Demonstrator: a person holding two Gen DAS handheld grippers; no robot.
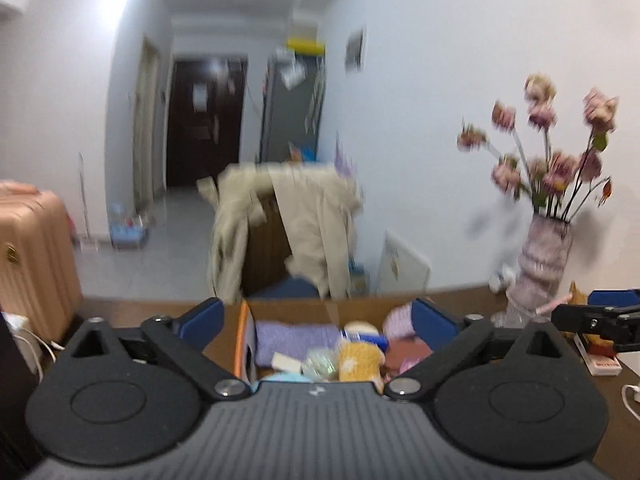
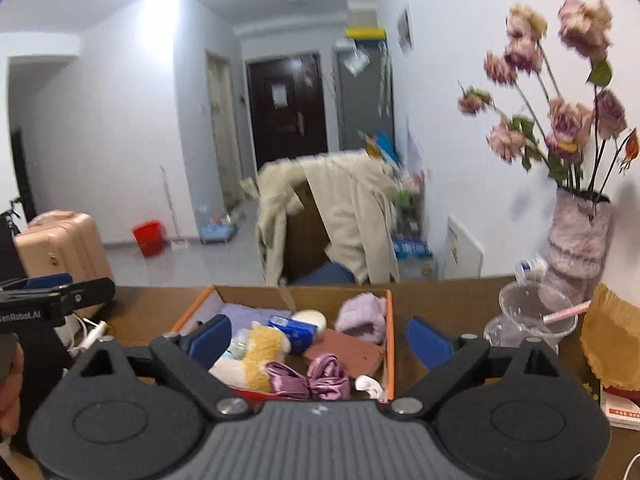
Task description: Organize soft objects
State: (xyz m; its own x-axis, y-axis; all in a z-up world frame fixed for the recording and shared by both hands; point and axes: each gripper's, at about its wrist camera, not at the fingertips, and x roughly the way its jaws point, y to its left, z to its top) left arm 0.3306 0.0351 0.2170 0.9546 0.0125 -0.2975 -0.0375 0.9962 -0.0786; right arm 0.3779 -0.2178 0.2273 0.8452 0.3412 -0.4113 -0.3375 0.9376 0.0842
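Right wrist view showed the right gripper (image 2: pixel 318 334) spread wide, holding nothing, level above the box (image 2: pixel 390 344) of soft toys. Left gripper (image 1: pixel 318 316) was spread too, near the box (image 1: pixel 240 340).

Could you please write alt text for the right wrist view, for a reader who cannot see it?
The open right gripper hovers above a cardboard box of soft items on a brown table, among them a yellow plush toy and a purple satin bow. A vase of dried flowers stands right.
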